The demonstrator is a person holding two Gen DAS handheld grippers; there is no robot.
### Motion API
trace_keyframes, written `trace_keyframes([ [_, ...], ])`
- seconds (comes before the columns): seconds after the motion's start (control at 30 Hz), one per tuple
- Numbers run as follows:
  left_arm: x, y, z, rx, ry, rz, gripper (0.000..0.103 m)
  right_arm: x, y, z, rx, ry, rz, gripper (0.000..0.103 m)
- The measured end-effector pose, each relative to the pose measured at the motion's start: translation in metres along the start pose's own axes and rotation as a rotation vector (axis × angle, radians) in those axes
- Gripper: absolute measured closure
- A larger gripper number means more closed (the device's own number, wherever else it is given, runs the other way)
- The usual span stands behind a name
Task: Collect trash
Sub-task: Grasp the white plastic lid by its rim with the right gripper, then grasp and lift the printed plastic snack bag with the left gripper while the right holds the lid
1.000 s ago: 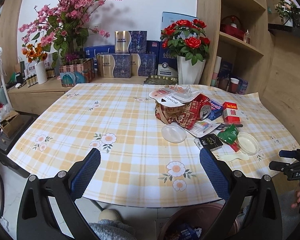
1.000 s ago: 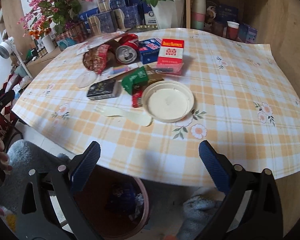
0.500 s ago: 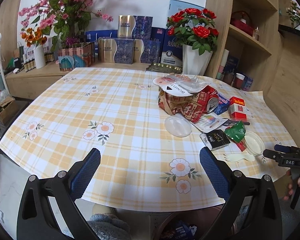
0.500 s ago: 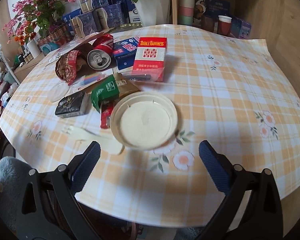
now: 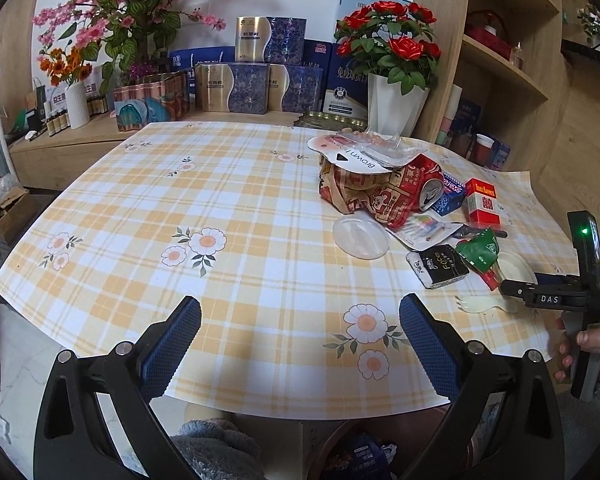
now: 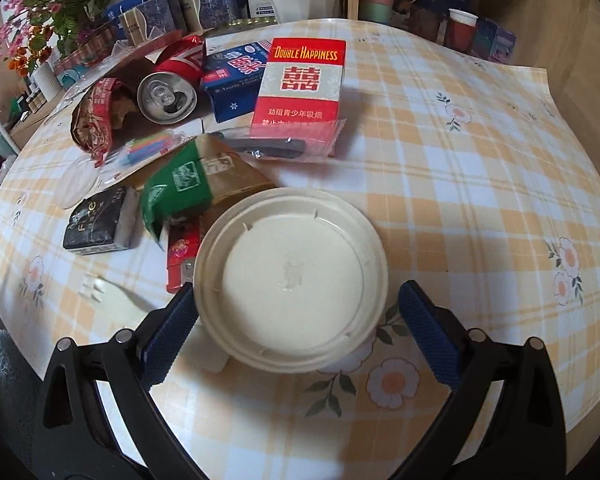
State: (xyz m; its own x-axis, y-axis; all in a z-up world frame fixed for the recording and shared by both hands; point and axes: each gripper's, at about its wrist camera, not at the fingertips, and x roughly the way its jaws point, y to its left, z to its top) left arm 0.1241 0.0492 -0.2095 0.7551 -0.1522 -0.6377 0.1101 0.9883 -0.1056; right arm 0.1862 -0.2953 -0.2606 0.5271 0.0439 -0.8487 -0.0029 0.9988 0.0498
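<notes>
closer now, right gripper (image 6: pixel 298 316) straddles the cream lid (image 6: pixel 291 276), jaws apart; left gripper (image 5: pixel 300 330) gapes too.

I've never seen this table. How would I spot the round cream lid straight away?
Start at the checked tablecloth and find the heap of trash on it. At the heap's near edge, in front of the red-and-white Double Happiness carton, lies the cream lid, between the open right gripper fingers. It is the only large, opaque, round thing; its neighbours are boxes and wrappers.
</notes>
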Motion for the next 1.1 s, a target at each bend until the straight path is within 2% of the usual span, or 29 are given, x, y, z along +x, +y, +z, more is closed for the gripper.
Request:
trace_keyframes([
  [0.1,0.002,0.000,0.001,0.002,0.005,0.001,0.006,0.001,0.005,0.000,-0.049,-0.004,-0.009,0.010],
  [0.13,0.003,-0.001,0.001,0.000,0.011,0.000,0.006,0.000,0.006,-0.001,-0.056,-0.015,0.000,0.017],
  [0.23,0.008,0.000,0.004,-0.026,0.040,-0.026,0.006,-0.005,0.008,-0.003,-0.065,-0.028,-0.002,0.017],
  [0.33,0.014,0.001,0.010,-0.082,0.073,-0.066,0.006,-0.014,0.008,-0.005,-0.057,-0.067,0.003,0.018],
  [0.43,0.023,0.007,0.021,-0.193,0.097,-0.120,0.006,-0.024,0.006,-0.007,-0.044,-0.100,0.005,0.018],
  [0.67,0.054,0.012,0.066,-0.355,0.094,-0.214,0.018,-0.034,0.002,-0.008,-0.025,-0.127,0.022,0.018],
  [0.8,0.081,0.008,0.091,-0.390,0.091,-0.278,0.027,-0.035,0.002,-0.010,-0.028,-0.131,0.029,0.018],
  [0.9,0.108,0.002,0.116,-0.348,0.110,-0.329,0.027,-0.036,0.000,-0.010,-0.022,-0.134,0.037,0.018],
  [1.03,0.139,-0.008,0.160,-0.133,0.099,-0.347,0.027,-0.037,-0.002,-0.009,-0.023,-0.142,0.051,0.017],
  [1.1,0.154,-0.010,0.174,-0.064,0.114,-0.348,0.027,-0.037,-0.003,-0.008,-0.031,-0.144,0.050,0.017],
])
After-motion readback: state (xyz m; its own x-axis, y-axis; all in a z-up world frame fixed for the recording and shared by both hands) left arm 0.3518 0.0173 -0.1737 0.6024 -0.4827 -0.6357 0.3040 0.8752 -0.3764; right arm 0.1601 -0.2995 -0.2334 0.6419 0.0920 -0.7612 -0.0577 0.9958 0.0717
